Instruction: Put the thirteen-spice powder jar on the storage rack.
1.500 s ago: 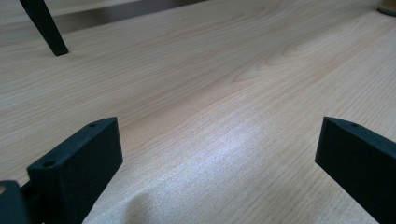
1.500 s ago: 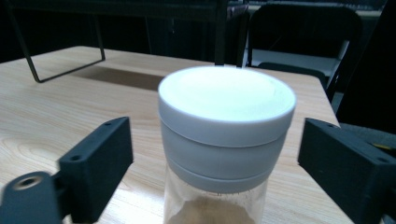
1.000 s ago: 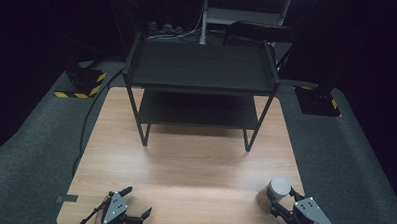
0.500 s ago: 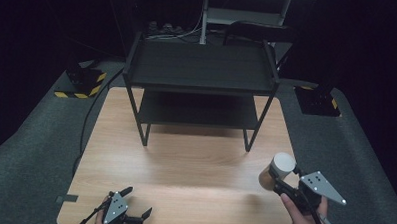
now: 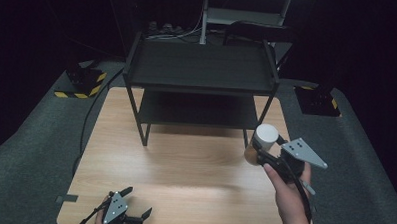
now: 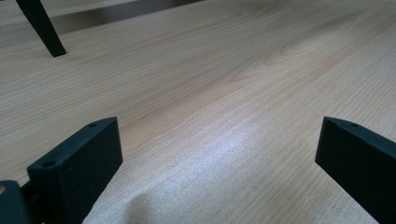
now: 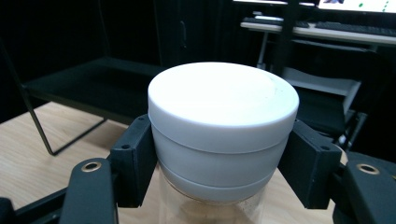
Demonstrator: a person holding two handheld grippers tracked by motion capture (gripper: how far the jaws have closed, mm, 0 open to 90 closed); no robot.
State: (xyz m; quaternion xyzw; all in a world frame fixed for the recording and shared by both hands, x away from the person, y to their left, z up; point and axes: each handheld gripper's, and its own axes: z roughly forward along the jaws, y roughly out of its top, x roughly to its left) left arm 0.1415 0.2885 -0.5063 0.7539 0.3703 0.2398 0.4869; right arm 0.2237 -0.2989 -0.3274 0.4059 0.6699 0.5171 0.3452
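- Near the front right leg of the black two-tier shelf (image 5: 200, 72), the right gripper (image 5: 265, 153) is held above the wooden table (image 5: 185, 161), in a hand that enters from the bottom edge of the high view.
- Right gripper jaws: clamped on a jar (image 5: 262, 142), one jaw pressing each side just below the lid.
- Jar: white lid (image 7: 223, 100) on top, clear body with a brownish fill below; upright, with its base tilted slightly toward the shelf's left side in the high view. It is off the table surface, in front of the shelf and clear of both tiers.
- In the right gripper view, the shelf stands behind and to the left of the jar; the lid sits level between the two black jaws.
- Well in front of the shelf, at the table's near left corner, the left gripper (image 5: 133, 207) rests low over the wood.
- Left gripper jaws: set wide apart, with bare table grain between them in the left gripper view; one shelf leg (image 6: 42, 28) stands at upper left.
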